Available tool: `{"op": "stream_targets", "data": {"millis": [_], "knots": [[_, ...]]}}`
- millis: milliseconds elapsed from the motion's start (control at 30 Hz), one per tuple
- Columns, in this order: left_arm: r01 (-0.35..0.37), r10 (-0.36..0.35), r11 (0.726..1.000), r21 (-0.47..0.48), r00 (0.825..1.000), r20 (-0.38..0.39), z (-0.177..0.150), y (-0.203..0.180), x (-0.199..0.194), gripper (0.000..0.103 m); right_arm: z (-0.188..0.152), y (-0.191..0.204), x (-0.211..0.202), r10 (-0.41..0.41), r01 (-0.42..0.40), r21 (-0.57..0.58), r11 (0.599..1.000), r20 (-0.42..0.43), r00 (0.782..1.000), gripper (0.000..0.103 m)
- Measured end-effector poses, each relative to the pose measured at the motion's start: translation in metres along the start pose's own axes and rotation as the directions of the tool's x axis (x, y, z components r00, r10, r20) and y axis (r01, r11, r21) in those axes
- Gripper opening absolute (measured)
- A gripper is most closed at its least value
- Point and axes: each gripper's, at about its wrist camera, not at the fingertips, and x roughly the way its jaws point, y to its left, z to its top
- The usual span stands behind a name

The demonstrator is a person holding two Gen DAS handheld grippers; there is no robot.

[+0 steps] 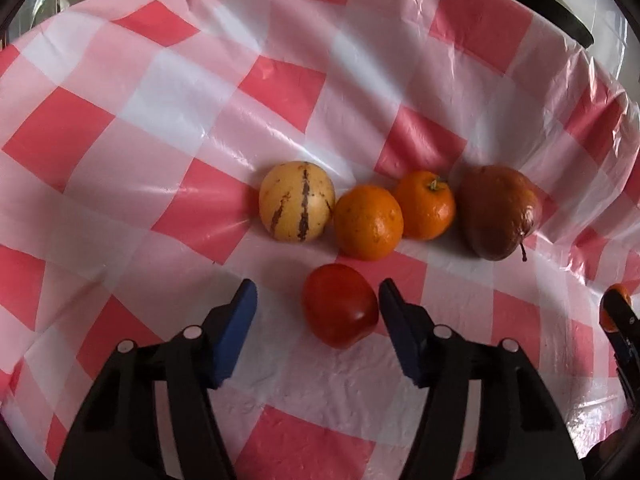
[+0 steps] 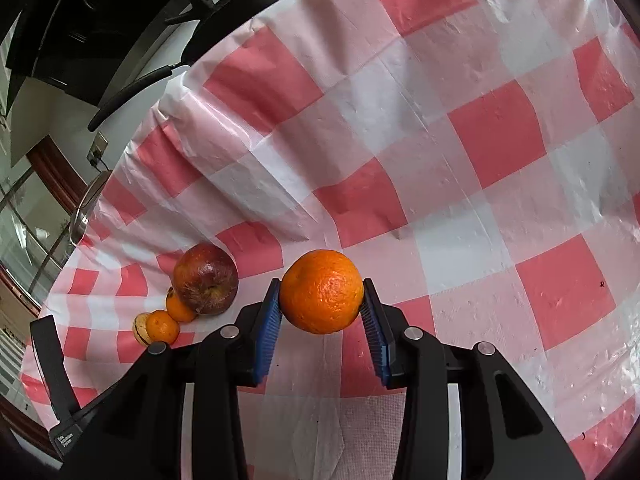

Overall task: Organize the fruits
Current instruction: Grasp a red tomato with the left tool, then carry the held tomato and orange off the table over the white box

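Observation:
On the red-and-white checked tablecloth [image 1: 280, 84] a row of fruit lies side by side: a yellow striped fruit [image 1: 296, 202], an orange [image 1: 368, 222], a mandarin [image 1: 425, 206] and a brown-red pear-shaped fruit [image 1: 498, 212]. In front of the row sits a red tomato [image 1: 340, 306], between the fingers of my left gripper [image 1: 317, 286]. The right pad is at its side and the left pad stands clear, so the gripper is open. My right gripper [image 2: 320, 282] is shut on a large orange [image 2: 322, 292], held above the cloth. The row shows small at the left [image 2: 206, 280].
Black cookware [image 1: 560, 0] stands beyond the cloth's far right edge, seen also with its long handle [image 2: 132, 96] in the right wrist view. The cloth hangs over the table edge there. The right gripper's tip with its orange [image 1: 614, 312] shows at the left wrist view's right edge.

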Motion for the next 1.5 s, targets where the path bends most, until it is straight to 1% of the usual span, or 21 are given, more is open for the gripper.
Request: {"op": "stream_targets", "data": {"millis": [67,233,467,567,633,733,800,867,933,1000,1067,1133,1167,1200,1267,1300,1367,1500], "knots": [[0.022,-0.022,1.000,0.014,1.000,0.006,0.000,-0.002,-0.001,0.035,0.000,0.001,0.000,-0.001,0.001,-0.008,1.000,0.001,1.000,0.039],[0.061,-0.060,0.998,-0.029,0.998,0.018,-0.005,0.009,-0.006,0.034,-0.001,0.003,0.000,-0.002,0.002,-0.018,1.000,0.002,1.000,0.039],[0.065,-0.064,0.998,-0.019,0.996,0.057,-0.004,0.008,-0.011,0.034,-0.001,0.004,0.001,-0.004,0.005,-0.027,1.000,0.004,1.000,0.039],[0.061,-0.060,0.998,-0.018,0.995,0.082,-0.016,0.011,-0.020,0.034,-0.002,0.005,0.000,-0.003,0.003,-0.032,0.999,0.010,1.000,0.039],[0.056,-0.054,0.998,-0.017,0.994,0.100,-0.020,0.008,-0.028,0.034,-0.001,0.003,0.000,0.020,-0.020,-0.029,0.999,0.014,1.000,0.039],[0.080,-0.074,0.996,-0.048,0.989,0.125,-0.019,0.003,-0.042,0.034,0.001,-0.003,-0.005,0.046,-0.046,0.000,0.999,0.057,0.997,0.039],[0.079,-0.069,0.995,-0.060,0.985,0.158,-0.024,0.007,-0.058,0.034,0.002,-0.005,-0.006,0.041,-0.042,0.012,0.999,0.067,0.997,0.039],[0.054,-0.040,0.996,-0.067,0.979,0.199,-0.034,0.011,-0.076,0.034,0.003,-0.005,-0.006,0.041,-0.042,0.015,0.999,0.076,0.996,0.039],[0.042,-0.023,0.996,-0.080,0.976,0.218,-0.050,0.017,-0.089,0.034,0.003,-0.007,-0.009,0.056,-0.058,0.021,0.998,0.092,0.994,0.039],[0.049,-0.024,0.993,-0.104,0.973,0.231,-0.069,0.029,-0.106,0.034,0.003,-0.007,-0.011,0.060,-0.063,0.027,0.998,0.101,0.993,0.039],[0.062,-0.029,0.990,-0.130,0.971,0.238,-0.088,0.039,-0.119,0.034,0.000,-0.003,-0.016,0.050,-0.051,0.009,0.999,0.091,0.995,0.039],[0.082,-0.040,0.985,-0.153,0.965,0.258,-0.109,0.057,-0.137,0.034,-0.011,0.003,-0.028,0.026,-0.025,-0.016,1.000,0.075,0.997,0.039],[0.091,-0.045,0.983,-0.161,0.963,0.267,-0.117,0.066,-0.143,0.034,-0.020,0.006,-0.038,0.029,-0.028,-0.015,0.999,0.055,0.998,0.039],[0.096,-0.045,0.981,-0.170,0.959,0.281,-0.127,0.076,-0.154,0.034,-0.029,0.009,-0.049,0.041,-0.040,-0.018,0.999,0.053,0.998,0.039],[0.078,-0.024,0.983,-0.165,0.951,0.309,-0.144,0.087,-0.173,0.034,-0.049,0.021,-0.075,0.059,-0.056,-0.056,0.997,0.054,0.997,0.039],[0.055,-0.006,0.988,-0.146,0.949,0.316,-0.156,0.093,-0.184,0.034,-0.063,0.030,-0.093,0.074,-0.070,-0.080,0.994,0.046,0.996,0.039],[0.030,0.005,0.993,-0.113,0.954,0.299,-0.172,0.099,-0.195,0.034,-0.087,0.044,-0.119,0.093,-0.088,-0.118,0.989,0.032,0.995,0.039],[-0.004,0.026,0.996,-0.084,0.963,0.269,-0.198,0.114,-0.215,0.034,-0.130,0.068,-0.147,0.106,-0.110,-0.213,0.971,-0.030,0.994,0.039]]}}
